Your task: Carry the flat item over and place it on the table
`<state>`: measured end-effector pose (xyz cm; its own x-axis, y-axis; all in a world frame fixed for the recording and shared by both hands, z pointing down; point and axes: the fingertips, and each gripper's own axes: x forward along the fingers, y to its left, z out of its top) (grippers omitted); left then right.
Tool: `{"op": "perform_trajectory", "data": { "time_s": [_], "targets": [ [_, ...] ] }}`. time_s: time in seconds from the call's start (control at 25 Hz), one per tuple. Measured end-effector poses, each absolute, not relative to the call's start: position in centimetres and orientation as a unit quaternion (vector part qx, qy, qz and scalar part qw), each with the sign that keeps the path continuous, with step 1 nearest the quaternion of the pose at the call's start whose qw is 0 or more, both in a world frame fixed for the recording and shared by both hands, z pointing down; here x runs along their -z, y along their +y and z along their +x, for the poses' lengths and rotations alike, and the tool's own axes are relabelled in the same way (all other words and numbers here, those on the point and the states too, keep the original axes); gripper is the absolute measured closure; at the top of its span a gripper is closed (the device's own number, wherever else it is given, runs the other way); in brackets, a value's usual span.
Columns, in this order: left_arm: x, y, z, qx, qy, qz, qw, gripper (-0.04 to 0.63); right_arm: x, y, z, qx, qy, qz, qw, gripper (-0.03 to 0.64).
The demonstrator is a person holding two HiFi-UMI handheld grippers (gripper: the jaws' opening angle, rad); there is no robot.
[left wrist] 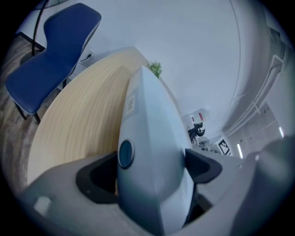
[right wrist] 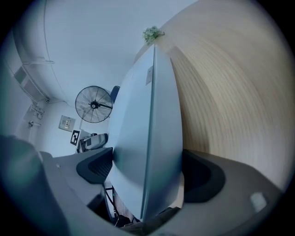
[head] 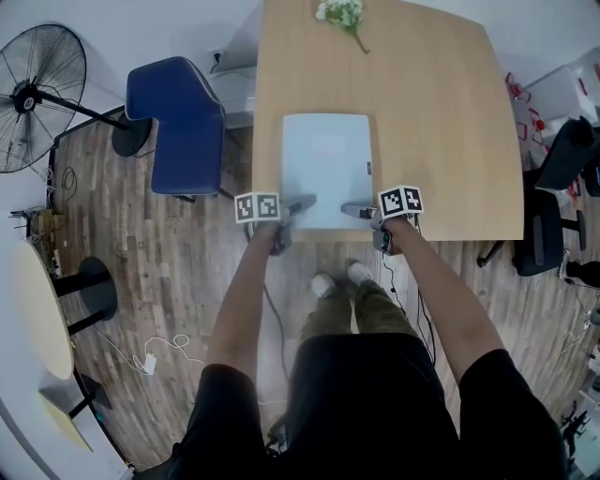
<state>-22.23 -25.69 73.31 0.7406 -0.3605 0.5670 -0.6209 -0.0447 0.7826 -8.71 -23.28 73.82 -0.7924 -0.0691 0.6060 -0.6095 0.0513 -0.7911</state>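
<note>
a: what's at the far left?
b: a fan on the wood floor, then a blue chair just beside the left edge of the table.
a: and the left gripper?
b: the left gripper reaches over the table's near edge with its jaws wide. the near left corner of the folder sits between them. in the left gripper view a dark gap shows between the folder and one pad. the other pad sits right at its side, and i see no squeeze.
a: where's the folder itself?
b: it lies flat on the table, pale grey-blue, about midway along the near side, with its near edge close to the table's edge. a dark round button shows on the edge by the left jaws.
a: the right gripper?
b: the right gripper has its jaws wide too, around the near right corner. in the right gripper view the table-side pad stands off the folder, and the other one is close against it.
a: anything further right?
b: a sprig of flowers lies at the table's far edge, and black chairs stand past its right side.
</note>
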Motion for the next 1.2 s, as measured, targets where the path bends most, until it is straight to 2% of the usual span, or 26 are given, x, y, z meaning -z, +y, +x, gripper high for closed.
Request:
{"op": "perform_trajectory", "data": {
  "time_s": [0.24, 0.6, 0.84, 1.04, 1.2],
  "targets": [
    [-73.3, -25.5, -22.0, -0.133, -0.359, 0.72, 0.579, 0.127, -74.0, -22.5, -7.7, -0.606, -0.707, 0.266, 0.249, 0.15],
    [-70.6, -24.9, -23.5, -0.101, -0.401, 0.724, 0.553, 0.112, -71.6, -21.4, -6.3, -0.59, -0.734, 0.257, 0.216, 0.144],
    [-64.0, -21.1, -22.3, -0.023, -0.404, 0.744, 0.531, 0.117, -65.6, -20.1, -2.9, -0.564, -0.767, 0.27, 0.142, 0.146],
    [-57.5, -15.7, -19.0, 0.03, -0.402, 0.78, 0.479, 0.16, -59.2, -17.9, 0.5, -0.523, -0.8, 0.282, 0.081, 0.209],
    [-52.1, -11.1, -17.0, 0.077, -0.41, 0.807, 0.418, 0.258, -55.2, -14.8, 2.4, -0.507, -0.809, 0.293, 0.043, 0.344]
  ]
}}
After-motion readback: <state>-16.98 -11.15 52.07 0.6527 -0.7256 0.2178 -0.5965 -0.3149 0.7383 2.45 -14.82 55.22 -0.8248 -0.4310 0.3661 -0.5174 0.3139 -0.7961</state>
